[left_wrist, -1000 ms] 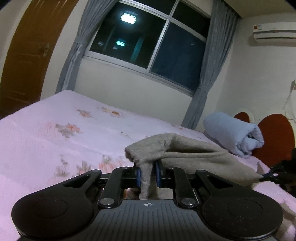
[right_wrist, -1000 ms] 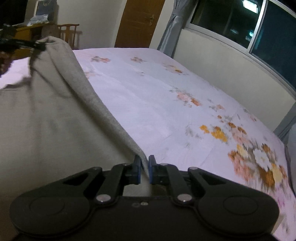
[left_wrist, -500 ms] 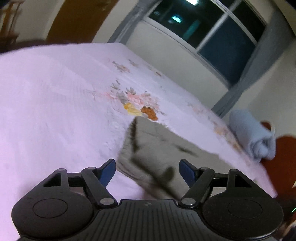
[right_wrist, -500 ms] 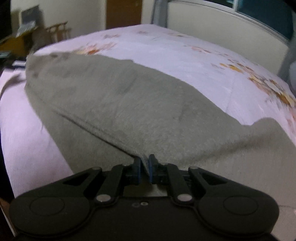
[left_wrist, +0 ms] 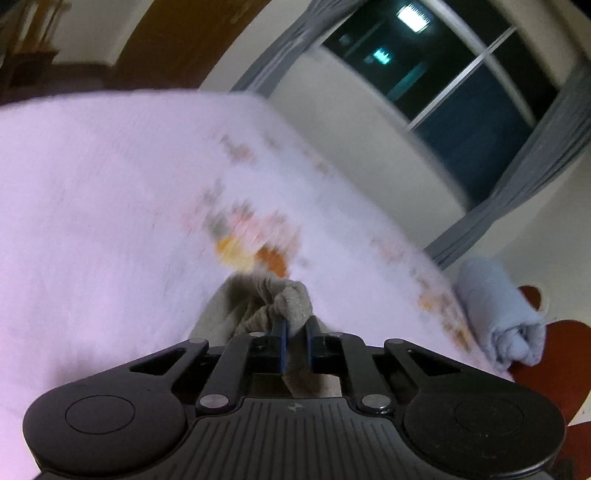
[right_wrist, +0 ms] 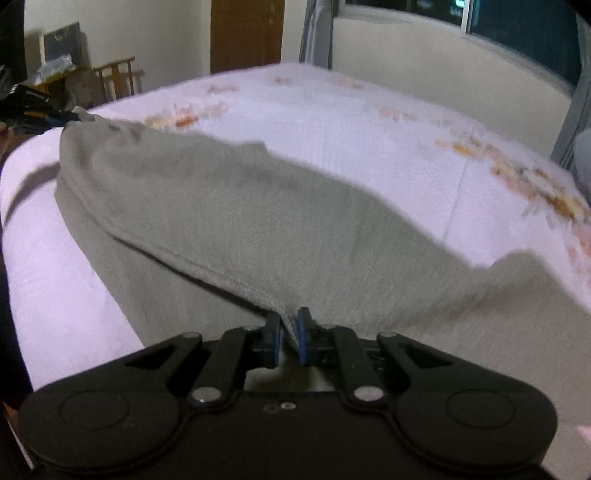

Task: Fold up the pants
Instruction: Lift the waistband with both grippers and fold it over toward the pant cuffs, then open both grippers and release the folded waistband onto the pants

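The grey pants [right_wrist: 258,221] are spread across the near part of the bed [right_wrist: 369,122], on a pale pink sheet with orange flower prints. One layer is folded over another, with a stitched hem running diagonally down to the right tongs [right_wrist: 288,328]. Those are clamped shut on that hem edge, fabric pinched right between the blue pads.

From the left wrist view, the left tongs [left_wrist: 295,332] have just snapped closed, and they've got a bunched-up wad of the same grey fabric [left_wrist: 280,306] between them, scrunched and standing up a bit off the sheet. That view is pretty motion-blurred, so the flower print is just smears.

In the right wrist view you can spot the left tongs again at the far left [right_wrist: 48,118], right at the far corner of the pants.

Around the room: a rolled light blue blanket [left_wrist: 498,314] sits near the reddish headboard [left_wrist: 554,362], a dark window [left_wrist: 443,74] with grey curtains [left_wrist: 535,166] behind the bed, a brown door [right_wrist: 245,33], and a wooden chair [right_wrist: 118,75] beside some clutter in the corner.
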Demonstrator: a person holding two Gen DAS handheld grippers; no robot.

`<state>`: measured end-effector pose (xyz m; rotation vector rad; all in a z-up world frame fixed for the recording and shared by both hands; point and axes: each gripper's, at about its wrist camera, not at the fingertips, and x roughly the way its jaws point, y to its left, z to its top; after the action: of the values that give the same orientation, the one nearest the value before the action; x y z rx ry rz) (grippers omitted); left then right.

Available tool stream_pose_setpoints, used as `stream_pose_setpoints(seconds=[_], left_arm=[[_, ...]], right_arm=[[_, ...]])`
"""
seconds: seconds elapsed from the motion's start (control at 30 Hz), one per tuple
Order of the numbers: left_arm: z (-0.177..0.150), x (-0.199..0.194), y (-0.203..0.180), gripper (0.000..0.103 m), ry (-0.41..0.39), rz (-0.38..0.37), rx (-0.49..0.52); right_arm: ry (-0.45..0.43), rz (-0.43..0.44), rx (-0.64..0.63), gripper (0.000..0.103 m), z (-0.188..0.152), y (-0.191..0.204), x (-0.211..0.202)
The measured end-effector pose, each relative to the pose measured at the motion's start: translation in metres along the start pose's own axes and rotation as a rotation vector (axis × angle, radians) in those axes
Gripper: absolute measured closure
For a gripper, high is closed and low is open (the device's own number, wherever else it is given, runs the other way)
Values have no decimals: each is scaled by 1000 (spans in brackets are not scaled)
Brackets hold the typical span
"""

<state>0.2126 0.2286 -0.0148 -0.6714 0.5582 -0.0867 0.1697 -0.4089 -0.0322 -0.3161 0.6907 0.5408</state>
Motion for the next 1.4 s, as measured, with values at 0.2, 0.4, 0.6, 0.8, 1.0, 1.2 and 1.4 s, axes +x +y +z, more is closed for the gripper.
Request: stream_pose_setpoints(seconds=[0.2,0.4,0.6,0.8,1.0,1.2,1.4], left_arm=[[-12,24,30,93,127,103,21],[-22,33,49,92,134,92,-29],[-18,33,37,92,101,110,38],[-26,41,52,91,137,116,-16],[-27,38,47,89,132,136,16],[-25,43,33,90,145,191,124],[-11,3,27,14,11,318,156]], right_arm=[[57,51,-16,101,-5,10,-26],[113,-2,-12,101,-36,33,10],[60,3,22,101,-25,32,-13],[104,13,69,101,-36,28,12],[93,2,87,99,-41,28,16],[92,-14,105,98,-39,31,17],[58,-33,148,76,-36,26,-3]])
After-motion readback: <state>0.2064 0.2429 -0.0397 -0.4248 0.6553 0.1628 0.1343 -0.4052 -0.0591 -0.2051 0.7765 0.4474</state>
